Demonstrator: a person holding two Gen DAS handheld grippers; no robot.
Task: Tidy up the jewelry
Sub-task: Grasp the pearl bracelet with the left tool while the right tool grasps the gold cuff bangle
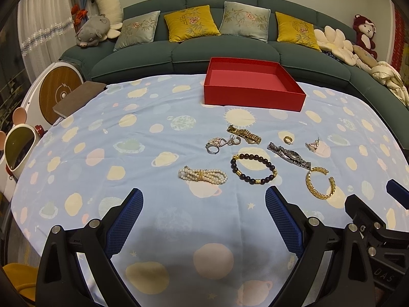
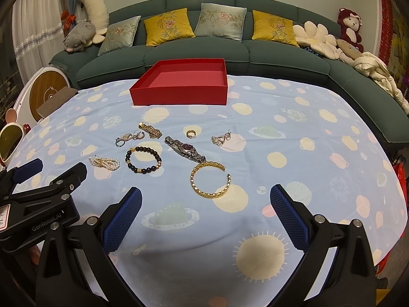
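An open red box [image 1: 253,87] [image 2: 179,84] stands at the table's far side. In front of it lie a pearl bracelet [image 1: 203,175] [image 2: 104,162], a dark bead bracelet [image 1: 253,168] [image 2: 143,160], a gold bangle [image 1: 319,183] [image 2: 209,180], a silver watch [image 1: 288,154] [image 2: 185,149], a gold watch band [image 1: 245,134] [image 2: 150,130], a gold ring [image 1: 288,139] [image 2: 190,133], and small silver pieces [image 1: 222,143] [image 2: 221,138]. My left gripper [image 1: 204,204] is open and empty, just short of the pearl bracelet. My right gripper [image 2: 205,202] is open and empty, just short of the gold bangle.
The table wears a blue planet-print cloth [image 1: 127,153]. A green sofa [image 1: 179,53] with cushions and plush toys runs behind it. A brown board [image 1: 79,97] lies at the table's left corner. A white appliance [image 1: 58,89] stands to the left.
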